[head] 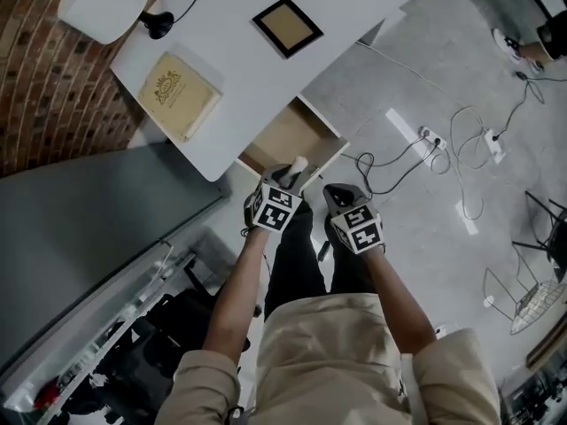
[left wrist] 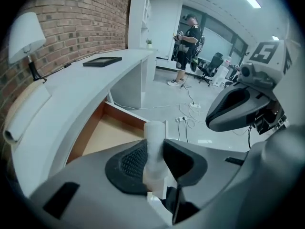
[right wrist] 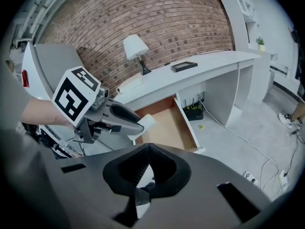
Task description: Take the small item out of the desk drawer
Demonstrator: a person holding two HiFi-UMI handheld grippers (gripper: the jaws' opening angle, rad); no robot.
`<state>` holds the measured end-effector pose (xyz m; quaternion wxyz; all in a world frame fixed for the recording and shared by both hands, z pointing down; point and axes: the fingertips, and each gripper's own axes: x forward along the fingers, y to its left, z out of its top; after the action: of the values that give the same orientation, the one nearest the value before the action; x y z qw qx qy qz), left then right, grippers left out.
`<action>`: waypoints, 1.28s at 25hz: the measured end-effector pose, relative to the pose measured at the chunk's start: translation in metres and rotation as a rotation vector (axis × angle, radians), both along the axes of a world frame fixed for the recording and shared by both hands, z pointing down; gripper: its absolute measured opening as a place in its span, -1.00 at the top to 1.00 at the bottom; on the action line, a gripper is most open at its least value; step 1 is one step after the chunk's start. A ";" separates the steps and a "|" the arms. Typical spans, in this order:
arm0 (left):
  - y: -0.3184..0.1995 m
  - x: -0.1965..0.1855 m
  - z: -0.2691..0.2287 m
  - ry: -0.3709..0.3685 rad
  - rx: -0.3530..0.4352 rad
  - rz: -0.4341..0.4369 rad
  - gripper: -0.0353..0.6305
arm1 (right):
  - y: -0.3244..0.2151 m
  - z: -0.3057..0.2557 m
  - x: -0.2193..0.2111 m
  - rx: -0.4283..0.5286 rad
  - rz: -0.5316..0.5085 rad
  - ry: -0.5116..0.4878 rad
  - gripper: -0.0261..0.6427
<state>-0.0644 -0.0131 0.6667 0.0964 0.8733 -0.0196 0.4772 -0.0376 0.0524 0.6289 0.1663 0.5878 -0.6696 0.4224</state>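
The small item is a white, slightly translucent cylinder. My left gripper is shut on it, and it stands upright between the dark pads, its top poking above them. The gripper holds it just above the front edge of the open desk drawer, whose wooden bottom looks bare. My right gripper hovers beside the left one, off the drawer's front corner. It is shut, its pads meeting at the tips with nothing held. The right gripper view shows the left gripper and the drawer.
On the white desk lie a tan book and a dark picture frame, with a white lamp at the far left. A grey cabinet top is at the left. Cables and power strips trail on the floor. A person stands far off.
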 end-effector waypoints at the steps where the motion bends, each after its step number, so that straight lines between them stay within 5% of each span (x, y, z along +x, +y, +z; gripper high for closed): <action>1: 0.003 -0.002 -0.009 0.009 0.003 -0.004 0.55 | 0.002 -0.006 -0.002 0.003 -0.002 0.000 0.85; 11: 0.020 -0.013 -0.097 0.131 0.026 -0.105 0.54 | -0.005 -0.079 -0.019 0.117 -0.043 0.018 0.85; 20: 0.014 -0.032 -0.158 0.216 0.129 -0.204 0.54 | 0.009 -0.129 -0.017 0.200 -0.021 0.028 0.85; 32: 0.036 -0.038 -0.181 0.267 0.166 -0.272 0.54 | 0.041 -0.156 0.007 0.259 -0.016 0.034 0.85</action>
<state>-0.1023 0.0230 0.4852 0.0894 0.9230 -0.1637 0.3364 -0.0304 0.0930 0.4724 0.1040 0.6062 -0.7201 0.3211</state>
